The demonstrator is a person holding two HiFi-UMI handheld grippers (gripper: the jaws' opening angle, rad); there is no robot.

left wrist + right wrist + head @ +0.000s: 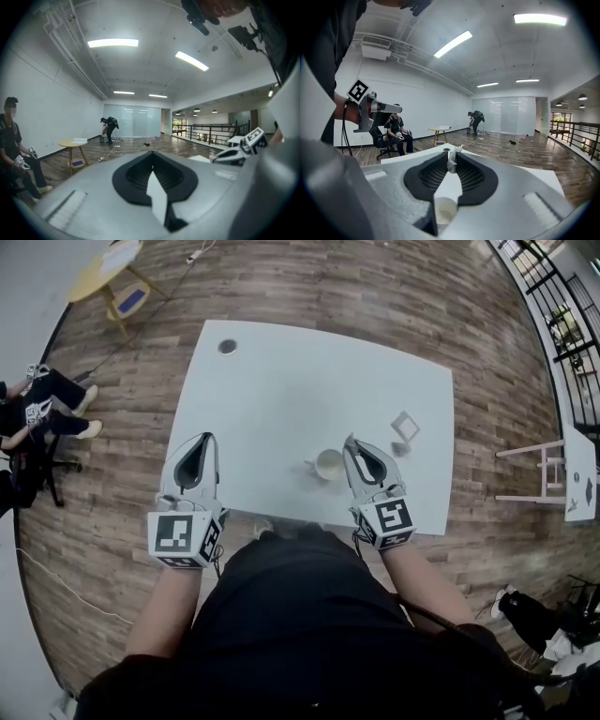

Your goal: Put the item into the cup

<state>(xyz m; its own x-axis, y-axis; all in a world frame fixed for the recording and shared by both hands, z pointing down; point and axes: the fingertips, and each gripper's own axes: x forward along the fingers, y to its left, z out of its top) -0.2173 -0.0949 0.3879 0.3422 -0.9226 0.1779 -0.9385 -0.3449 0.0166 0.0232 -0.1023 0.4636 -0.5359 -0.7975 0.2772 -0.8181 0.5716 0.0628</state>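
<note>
Right hand-held gripper (451, 153) nearly closed, jaw tips pinching small white scrap (451, 164). Scrap held over white bench (281, 399), just beside white cup (329, 465) standing upright there. Left hand-held gripper (152, 153) jaws together, empty, well left of cup.

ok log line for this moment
right gripper: shut on small white item | left gripper: shut, empty | cup: on white table, item not yet in
</note>
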